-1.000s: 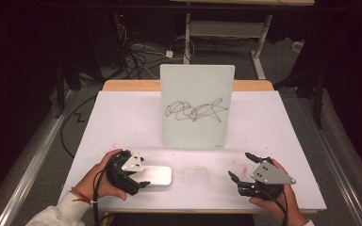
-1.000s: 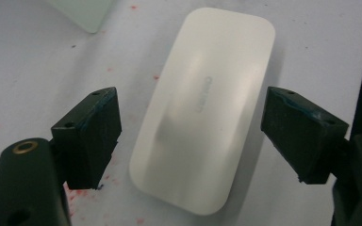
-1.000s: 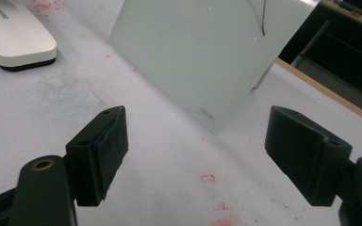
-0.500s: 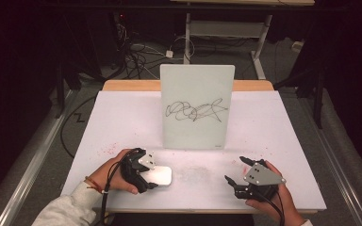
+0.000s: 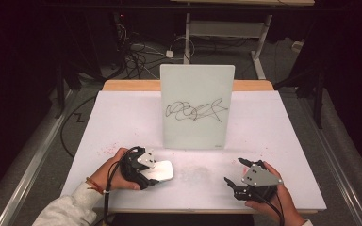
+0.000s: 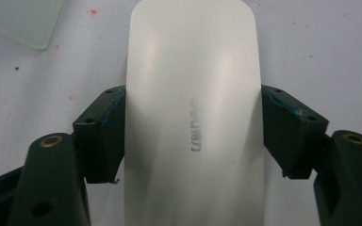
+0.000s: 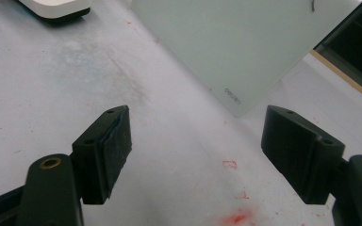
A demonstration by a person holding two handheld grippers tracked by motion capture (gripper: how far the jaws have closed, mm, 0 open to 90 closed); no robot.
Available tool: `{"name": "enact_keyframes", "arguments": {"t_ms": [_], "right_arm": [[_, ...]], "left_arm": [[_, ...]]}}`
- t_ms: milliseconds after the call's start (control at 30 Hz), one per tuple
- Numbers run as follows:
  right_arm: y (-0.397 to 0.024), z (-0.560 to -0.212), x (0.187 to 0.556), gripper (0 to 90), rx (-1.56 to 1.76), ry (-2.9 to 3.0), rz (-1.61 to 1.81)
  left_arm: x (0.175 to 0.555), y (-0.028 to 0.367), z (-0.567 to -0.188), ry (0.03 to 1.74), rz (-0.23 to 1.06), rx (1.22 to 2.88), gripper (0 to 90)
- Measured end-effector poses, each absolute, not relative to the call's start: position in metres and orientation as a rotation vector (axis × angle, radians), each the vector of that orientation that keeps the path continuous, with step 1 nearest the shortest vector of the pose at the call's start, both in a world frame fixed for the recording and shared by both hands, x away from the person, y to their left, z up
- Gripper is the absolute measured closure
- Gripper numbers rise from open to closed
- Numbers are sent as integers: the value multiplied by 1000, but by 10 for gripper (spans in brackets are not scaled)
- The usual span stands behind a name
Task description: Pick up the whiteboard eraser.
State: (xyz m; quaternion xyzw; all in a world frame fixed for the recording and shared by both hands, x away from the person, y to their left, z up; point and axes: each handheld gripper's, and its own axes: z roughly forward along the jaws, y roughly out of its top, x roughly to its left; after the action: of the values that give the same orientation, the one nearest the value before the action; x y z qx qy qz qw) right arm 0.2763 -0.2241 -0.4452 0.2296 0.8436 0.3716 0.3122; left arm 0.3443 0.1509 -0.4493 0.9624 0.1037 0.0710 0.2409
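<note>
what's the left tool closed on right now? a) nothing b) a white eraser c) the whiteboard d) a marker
b: in the left gripper view the left tool has both jaws pressed against the sides of the white eraser, which lies on the table in front of the scribbled whiteboard.

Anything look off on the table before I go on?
Only stains: red specks and smears mark the white table near the open right gripper. The upright white board carries a black scribble. The left gripper squarely clamps the white eraser.
</note>
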Motion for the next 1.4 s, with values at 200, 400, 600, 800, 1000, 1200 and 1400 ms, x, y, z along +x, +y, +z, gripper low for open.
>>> {"name": "enact_keyframes", "arguments": {"t_ms": [200, 400, 600, 800, 1000, 1200, 1400], "right_arm": [[-225, -444, 276, 254, 611, 2213, 983], [-227, -442, 276, 254, 615, 2193, 992], [-227, -440, 277, 254, 616, 2171, 995], [-228, -440, 280, 254, 632, 2167, 1001], [-228, -439, 281, 254, 628, 2162, 1003], [-228, -438, 281, 254, 629, 2154, 1003], [-227, -439, 282, 255, 624, 2158, 1002]], "left_arm": [[340, 158, -441, 333, 301, 2553, 290], [337, 169, -433, 409, 387, 2479, 290], [334, 177, -428, 456, 469, 2417, 291], [333, 179, -426, 478, 552, 2349, 291], [331, 180, -424, 499, 597, 2295, 291], [329, 179, -424, 526, 640, 2260, 291], [328, 173, -422, 576, 709, 2216, 292]]}}
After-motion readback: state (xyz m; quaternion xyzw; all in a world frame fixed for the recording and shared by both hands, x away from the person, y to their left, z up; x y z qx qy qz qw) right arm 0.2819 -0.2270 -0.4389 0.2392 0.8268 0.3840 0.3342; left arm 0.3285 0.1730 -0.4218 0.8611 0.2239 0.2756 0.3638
